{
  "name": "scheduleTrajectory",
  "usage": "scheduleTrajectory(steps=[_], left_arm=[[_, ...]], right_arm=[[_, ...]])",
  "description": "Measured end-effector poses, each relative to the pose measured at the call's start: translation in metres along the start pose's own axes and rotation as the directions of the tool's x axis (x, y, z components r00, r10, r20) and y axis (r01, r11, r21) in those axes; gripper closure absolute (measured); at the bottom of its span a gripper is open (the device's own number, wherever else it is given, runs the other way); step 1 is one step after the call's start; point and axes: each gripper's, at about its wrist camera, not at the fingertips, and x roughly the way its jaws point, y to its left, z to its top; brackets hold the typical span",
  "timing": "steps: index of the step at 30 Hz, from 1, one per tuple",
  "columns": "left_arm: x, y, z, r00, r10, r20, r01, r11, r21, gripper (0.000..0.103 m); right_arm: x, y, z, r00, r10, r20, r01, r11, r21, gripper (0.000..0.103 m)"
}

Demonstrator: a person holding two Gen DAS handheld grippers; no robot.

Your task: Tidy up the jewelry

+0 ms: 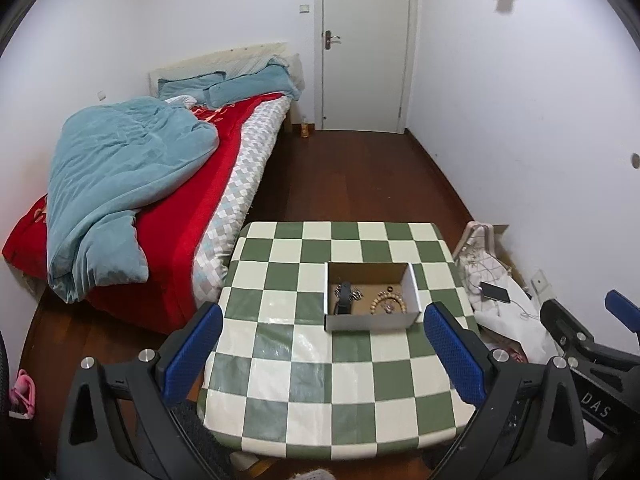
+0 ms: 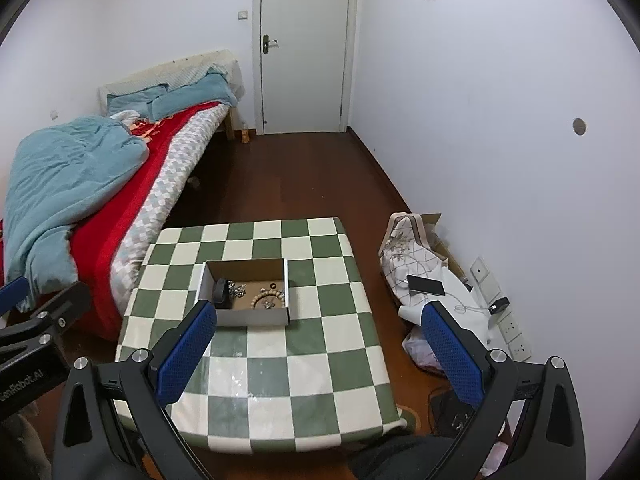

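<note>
Hovered above the near edge of the checkered tabletop (image 1: 280, 360), both sets of fingers spread wide and empty: left gripper (image 1: 323, 354), right gripper (image 2: 320, 350). Lay straight ahead of the left gripper, ahead and left of the right: a shallow cardboard box (image 1: 370, 320), long axis running left to right, open side up. Held inside it a dark watch (image 1: 344, 298) pointing away along the left wall, a bead bracelet (image 1: 387, 305) (coiled) on the right. Judged the left gripper better lined up.
</note>
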Motion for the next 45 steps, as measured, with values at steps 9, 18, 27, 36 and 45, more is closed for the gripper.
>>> scheduleTrajectory(steps=[9, 18, 27, 36, 45], left_arm=[[0.048, -0.001, 0.014, 0.996, 0.035, -0.077, -0.034, 0.999, 0.010, 0.001], [0.071, 0.000, 0.015, 0.991, 0.053, -0.124, -0.052, 0.999, 0.013, 0.001], [0.077, 0.004, 0.015, 0.989, 0.060, -0.134, -0.060, 0.998, 0.004, 0.001], [0.074, 0.014, 0.015, 0.990, 0.080, -0.118, -0.082, 0.997, -0.005, 0.001], [0.069, 0.022, 0.015, 0.990, 0.089, -0.111, -0.090, 0.996, -0.011, 0.001]], right_arm=[[0.058, 0.017, 0.020, 0.998, -0.004, -0.064, 0.002, 1.000, -0.031, 0.000], [0.094, 0.028, 0.027, 0.994, -0.009, -0.108, 0.004, 0.999, -0.046, 0.000], [0.100, 0.031, 0.029, 0.993, 0.001, -0.121, -0.008, 0.999, -0.049, 0.000], [0.094, 0.034, 0.031, 0.994, 0.017, -0.111, -0.023, 0.998, -0.050, 0.000], [0.089, 0.040, 0.031, 0.994, 0.027, -0.105, -0.034, 0.997, -0.064, 0.000]])
